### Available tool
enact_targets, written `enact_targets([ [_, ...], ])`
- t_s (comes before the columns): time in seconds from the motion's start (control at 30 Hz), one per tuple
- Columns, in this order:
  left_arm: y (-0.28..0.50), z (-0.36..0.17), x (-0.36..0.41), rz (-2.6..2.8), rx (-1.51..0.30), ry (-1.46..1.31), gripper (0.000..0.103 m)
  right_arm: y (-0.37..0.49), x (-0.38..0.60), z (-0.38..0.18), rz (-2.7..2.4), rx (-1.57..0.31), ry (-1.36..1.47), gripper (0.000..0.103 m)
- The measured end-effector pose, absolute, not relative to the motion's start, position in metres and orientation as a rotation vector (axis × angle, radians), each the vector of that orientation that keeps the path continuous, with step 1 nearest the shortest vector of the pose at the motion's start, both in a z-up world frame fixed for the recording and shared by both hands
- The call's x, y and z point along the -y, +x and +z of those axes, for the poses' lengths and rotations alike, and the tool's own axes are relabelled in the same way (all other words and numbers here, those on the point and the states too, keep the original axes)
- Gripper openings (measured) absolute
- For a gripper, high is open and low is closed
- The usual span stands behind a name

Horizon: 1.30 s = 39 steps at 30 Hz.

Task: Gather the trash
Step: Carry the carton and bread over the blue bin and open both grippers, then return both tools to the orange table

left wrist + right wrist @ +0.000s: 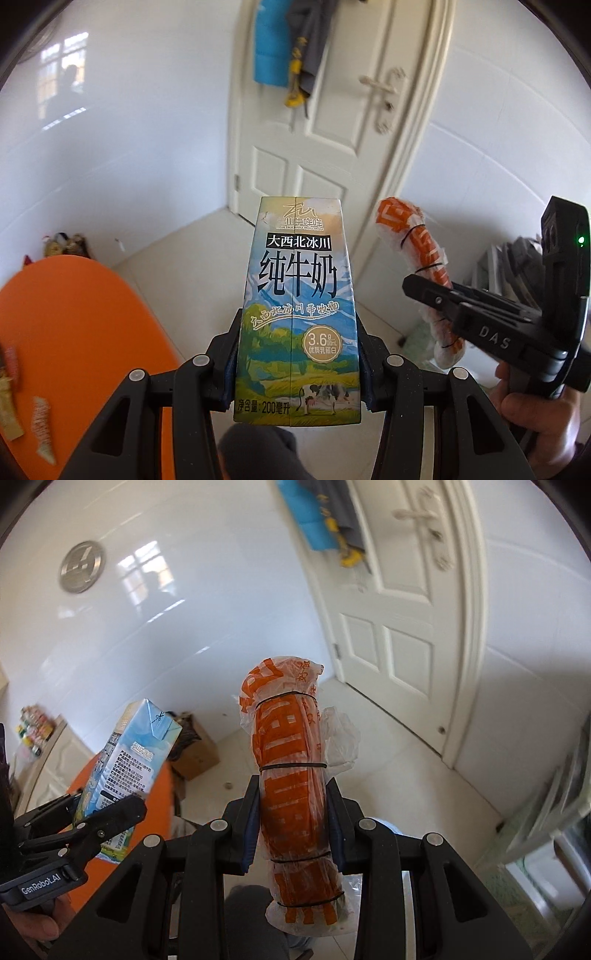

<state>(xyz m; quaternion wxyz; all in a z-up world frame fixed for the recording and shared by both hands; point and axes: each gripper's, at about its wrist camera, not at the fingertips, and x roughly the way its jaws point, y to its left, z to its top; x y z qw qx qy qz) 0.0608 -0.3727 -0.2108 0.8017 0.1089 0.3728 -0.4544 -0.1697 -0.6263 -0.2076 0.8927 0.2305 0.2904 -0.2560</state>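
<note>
My left gripper point(297, 354) is shut on a blue and green milk carton point(299, 306) and holds it upright in the air. The carton also shows in the right wrist view point(125, 768), held by the left gripper point(92, 823). My right gripper point(293, 823) is shut on a rolled orange and clear plastic bag point(291, 775) bound with black bands. That roll shows in the left wrist view point(424, 269), in the right gripper point(439, 295), to the right of the carton. Two wrappers point(40, 424) lie on the orange table point(74, 325) at lower left.
A white door point(332, 122) with a handle stands ahead, with blue and grey items point(284, 48) hanging on it. A cardboard box point(192, 749) sits on the tiled floor by the table. White tiled walls close in both sides. A rack point(546, 812) stands at right.
</note>
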Motion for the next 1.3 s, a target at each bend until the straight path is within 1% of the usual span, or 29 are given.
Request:
enact_targets([
  [0.1, 0.061, -0.228, 0.398, -1.000, -0.862, 0.257, 0.046, -0.177, 0.648, -0.229, -0.559, -0.625, 0.527, 0.031],
  [0.23, 0.081, -0.256, 0.441, -1.010, -0.981, 0.303, 0.046, -0.175, 0.673, -0.263, -0.581, -0.674, 0.593, 0.031],
  [0.43, 0.109, -0.301, 0.494, -1.001, -1.144, 0.355, 0.046, -0.164, 0.708, -0.327, -0.602, -0.769, 0.714, 0.031],
  [0.5, 0.114, -0.314, 0.513, -1.004, -1.190, 0.369, 0.047, -0.162, 0.721, -0.348, -0.610, -0.794, 0.761, 0.034],
  [0.57, 0.125, -0.325, 0.522, -0.986, -1.242, 0.380, 0.048, -0.160, 0.731, -0.367, -0.625, -0.810, 0.816, 0.034],
  [0.6, 0.129, -0.328, 0.526, -0.977, -1.256, 0.391, 0.051, -0.160, 0.737, -0.374, -0.626, -0.812, 0.840, 0.034],
  [0.67, 0.132, -0.336, 0.534, -0.963, -1.285, 0.404, 0.070, -0.158, 0.743, -0.382, -0.633, -0.808, 0.862, 0.036],
  [0.73, 0.135, -0.338, 0.542, -0.945, -1.283, 0.414, 0.075, -0.157, 0.750, -0.389, -0.639, -0.813, 0.879, 0.046],
  [0.8, 0.142, -0.338, 0.549, -0.925, -1.286, 0.426, 0.079, -0.156, 0.753, -0.390, -0.655, -0.819, 0.882, 0.060],
  [0.83, 0.146, -0.338, 0.558, -0.914, -1.281, 0.426, 0.080, -0.157, 0.753, -0.390, -0.659, -0.818, 0.881, 0.064],
  [0.9, 0.152, -0.331, 0.563, -0.894, -1.260, 0.422, 0.081, -0.159, 0.751, -0.386, -0.679, -0.816, 0.882, 0.086],
  [0.93, 0.153, -0.324, 0.558, -0.884, -1.249, 0.421, 0.082, -0.161, 0.751, -0.384, -0.691, -0.814, 0.882, 0.091],
  [0.97, 0.149, -0.318, 0.554, -0.873, -1.229, 0.421, 0.084, -0.163, 0.750, -0.381, -0.708, -0.806, 0.875, 0.100],
  [1.0, 0.145, -0.312, 0.551, -0.868, -1.202, 0.422, 0.085, -0.166, 0.748, -0.377, -0.728, -0.793, 0.867, 0.103],
  [1.07, 0.132, -0.299, 0.545, -0.851, -1.148, 0.426, 0.091, -0.171, 0.745, -0.369, -0.750, -0.776, 0.867, 0.103],
  [1.3, 0.079, -0.249, 0.482, -0.819, -0.991, 0.351, 0.095, -0.175, 0.714, -0.318, -0.762, -0.723, 0.806, 0.103],
])
